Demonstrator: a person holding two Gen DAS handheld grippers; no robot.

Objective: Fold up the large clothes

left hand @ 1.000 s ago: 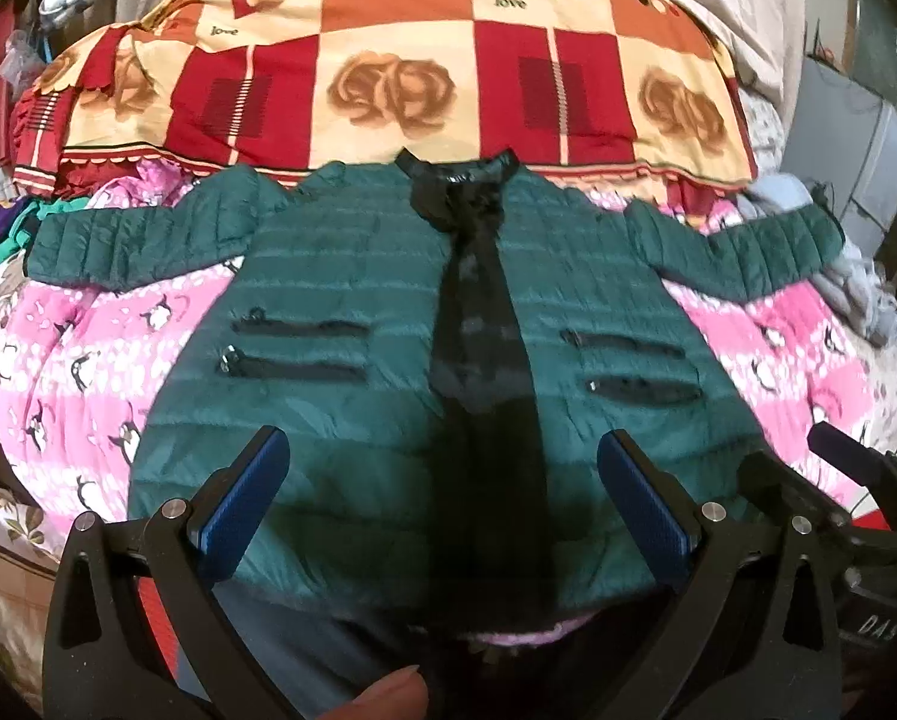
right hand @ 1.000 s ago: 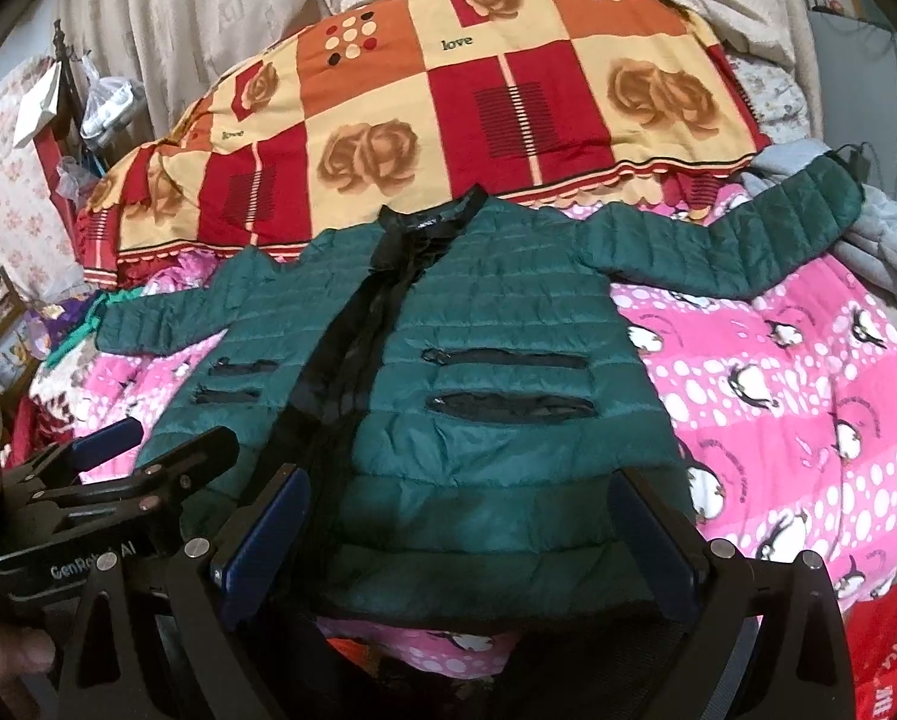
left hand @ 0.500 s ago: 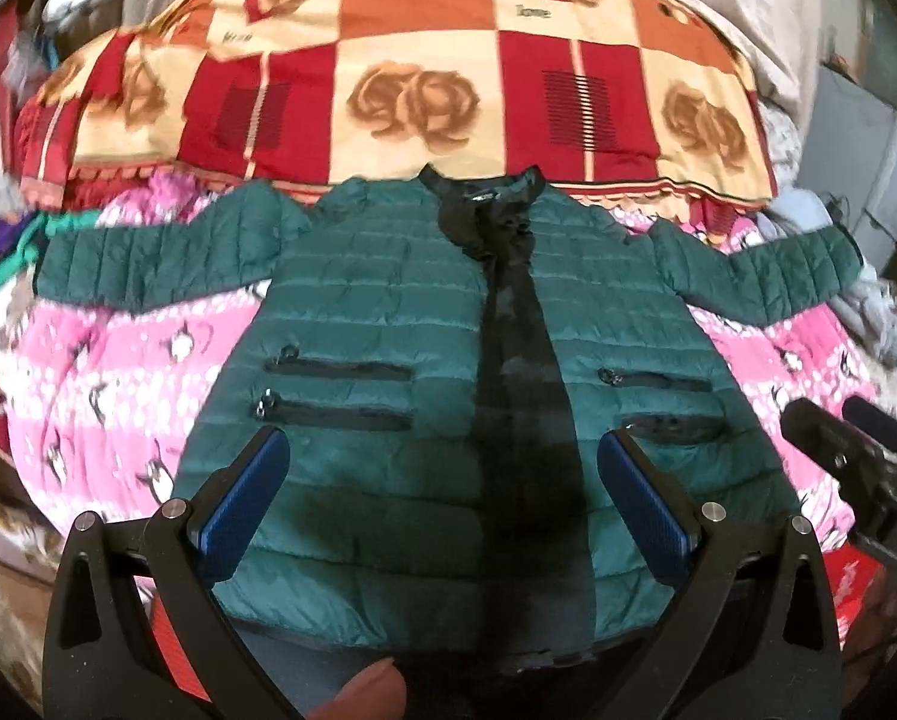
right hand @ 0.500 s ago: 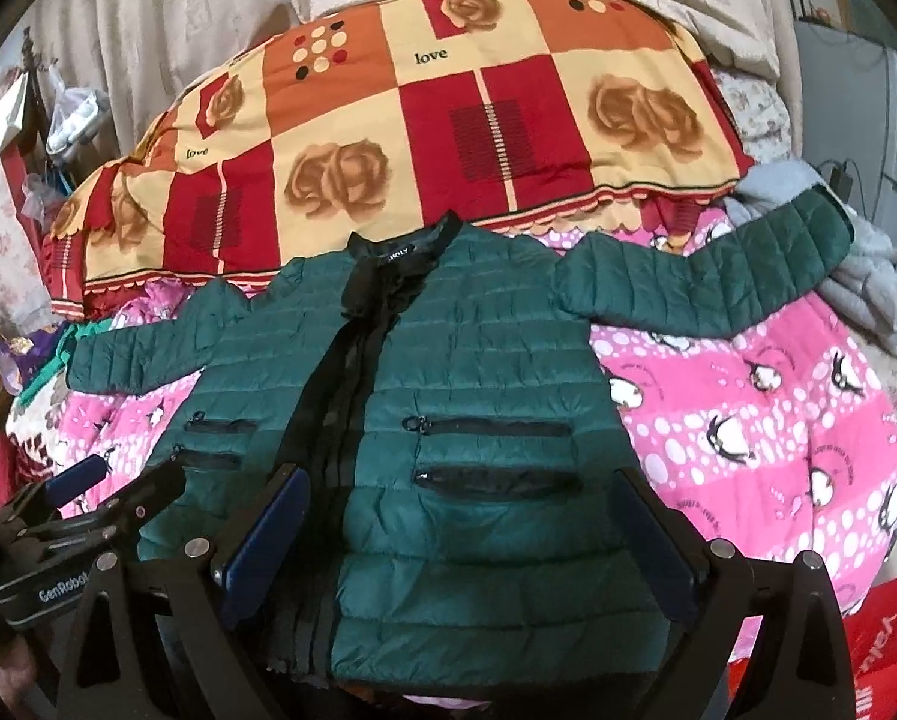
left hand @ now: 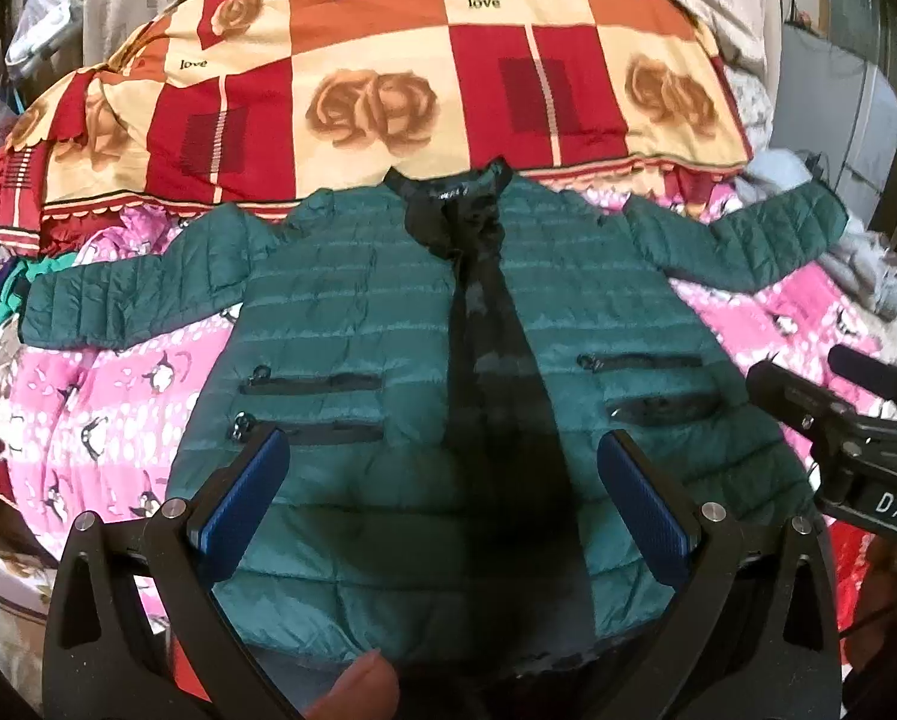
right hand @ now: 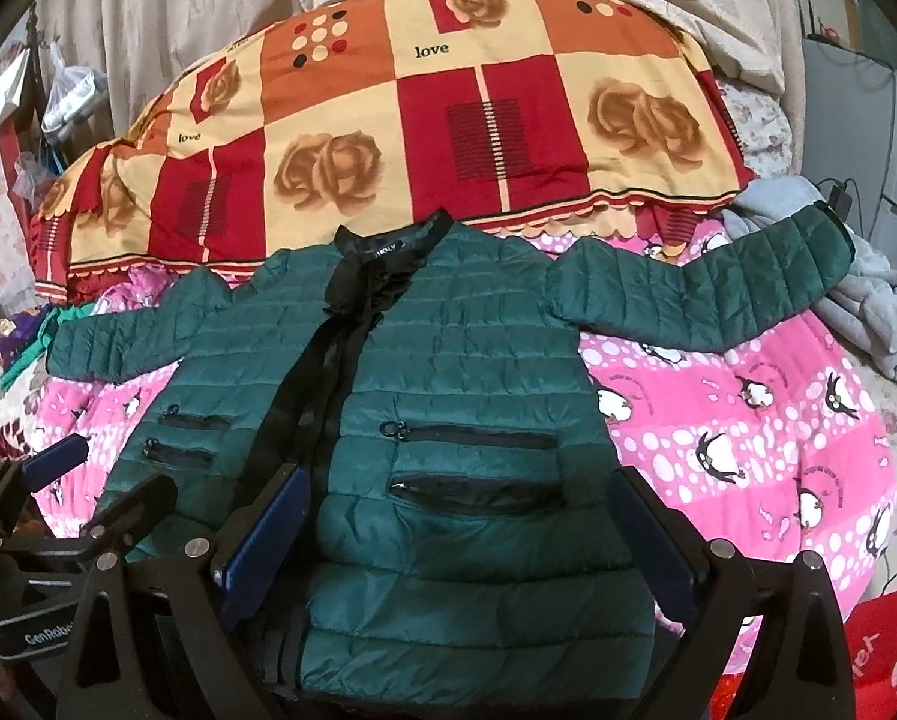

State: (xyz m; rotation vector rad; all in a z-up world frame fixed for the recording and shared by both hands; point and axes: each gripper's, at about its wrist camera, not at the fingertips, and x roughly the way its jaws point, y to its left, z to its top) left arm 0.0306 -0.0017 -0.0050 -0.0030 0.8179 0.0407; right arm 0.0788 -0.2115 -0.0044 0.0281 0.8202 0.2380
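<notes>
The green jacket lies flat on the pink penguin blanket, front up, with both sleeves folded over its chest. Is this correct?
Not quite. The green jacket does lie front up on the pink penguin blanket, but both sleeves are spread out to the sides, as the right wrist view shows.

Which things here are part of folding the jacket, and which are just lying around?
Part of the job:
- green puffer jacket, spread flat, sleeves out
- left gripper, open
- right gripper, open

Lying about:
- rose-patterned quilt
- pink penguin blanket under the jacket
- grey garment by the right sleeve
</notes>
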